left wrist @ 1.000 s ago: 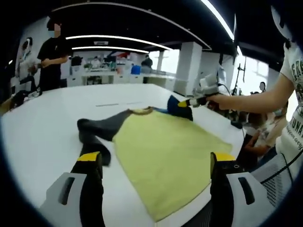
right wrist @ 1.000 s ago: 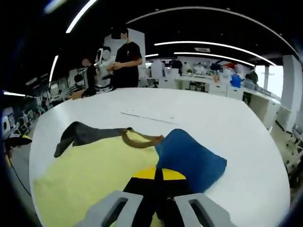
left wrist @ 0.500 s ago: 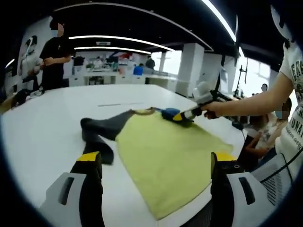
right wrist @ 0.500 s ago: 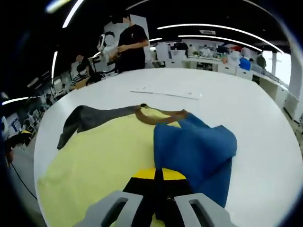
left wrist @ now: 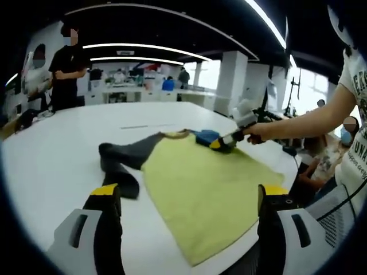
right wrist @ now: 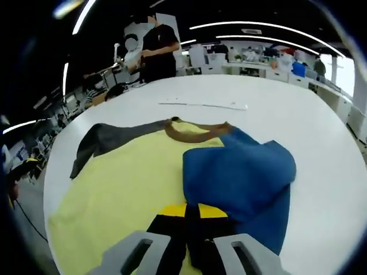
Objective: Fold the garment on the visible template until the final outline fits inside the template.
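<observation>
Garment (right wrist: 132, 189): yellow body flat on the white counter (right wrist: 298, 114). Right tool (right wrist: 192, 215) clamped on blue sleeve (right wrist: 241, 177), folding it inward across the body. Left tool (left wrist: 183, 197) apart, idle. Next, by my judgement: release, then grey sleeve (left wrist: 123, 160) beside the body.

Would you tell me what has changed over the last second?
The right hand-held gripper, shut on the blue sleeve, carried it inward and down onto the yellow body. The left hand-held gripper stayed open, and the grey sleeve stayed flat.
</observation>
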Motion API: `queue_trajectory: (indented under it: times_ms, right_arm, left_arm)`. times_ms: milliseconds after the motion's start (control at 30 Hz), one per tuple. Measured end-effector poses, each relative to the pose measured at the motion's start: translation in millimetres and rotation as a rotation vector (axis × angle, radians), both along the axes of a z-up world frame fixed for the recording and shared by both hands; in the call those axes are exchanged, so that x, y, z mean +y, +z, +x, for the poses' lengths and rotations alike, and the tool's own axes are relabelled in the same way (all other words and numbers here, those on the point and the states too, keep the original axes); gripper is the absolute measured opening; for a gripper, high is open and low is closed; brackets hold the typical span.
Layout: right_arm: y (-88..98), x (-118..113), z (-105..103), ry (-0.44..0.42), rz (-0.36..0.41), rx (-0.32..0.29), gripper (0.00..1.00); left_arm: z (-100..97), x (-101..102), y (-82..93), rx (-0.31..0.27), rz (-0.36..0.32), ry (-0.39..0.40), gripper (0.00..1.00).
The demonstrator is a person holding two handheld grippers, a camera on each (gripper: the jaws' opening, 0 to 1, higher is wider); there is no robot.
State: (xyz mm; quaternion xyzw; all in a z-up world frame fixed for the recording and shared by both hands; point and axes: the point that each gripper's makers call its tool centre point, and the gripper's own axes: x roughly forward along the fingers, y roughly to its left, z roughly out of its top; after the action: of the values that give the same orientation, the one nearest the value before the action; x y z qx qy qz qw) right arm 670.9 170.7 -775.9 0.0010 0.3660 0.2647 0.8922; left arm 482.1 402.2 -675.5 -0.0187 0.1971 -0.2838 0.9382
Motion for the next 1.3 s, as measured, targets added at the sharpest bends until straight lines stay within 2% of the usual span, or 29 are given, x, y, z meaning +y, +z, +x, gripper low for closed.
queue_trajectory:
  times_ms: [167, 333, 467, 800, 967, 1033, 1300]
  right_arm:
    - [8.8, 2.9, 8.2, 0.022, 0.026, -0.029, 0.22]
    - [32.3, -3.8, 22.1, 0.015, 0.062, -0.072, 0.39]
    - [48.6, -13.4, 32.1, -0.011, 0.088, -0.098, 0.47]
    - [61.9, -44.3, 55.4, -0.048, 0.02, -0.132, 0.45]
    - [53.2, -61.8, 76.0, -0.063, -0.01, -0.123, 0.43]
    - [51.3, -65.5, 73.4, -0.071, -0.018, -0.112, 0.43]
    - [34.5, -82.4, 92.7, -0.087, -0.039, -0.088, 0.42]
  left_arm:
    - [-0.1, -0.5, 1.7, -0.005, -0.002, 0.0, 0.99]
    - [-0.7, -0.5, 1.0, -0.001, 0.004, -0.005, 0.99]
    - [-0.1, -0.7, 0.1, 0.003, 0.002, -0.005, 0.99]
    - [-0.6, -5.3, 1.9, 0.005, -0.012, -0.013, 0.99]
    - [0.6, -5.5, 0.5, 0.012, -0.002, -0.012, 0.99]
    - [0.8, -5.6, 0.8, 0.011, 0.001, -0.013, 0.99]
    - [1.7, -5.2, -2.7, 0.026, 0.004, -0.006, 0.99]
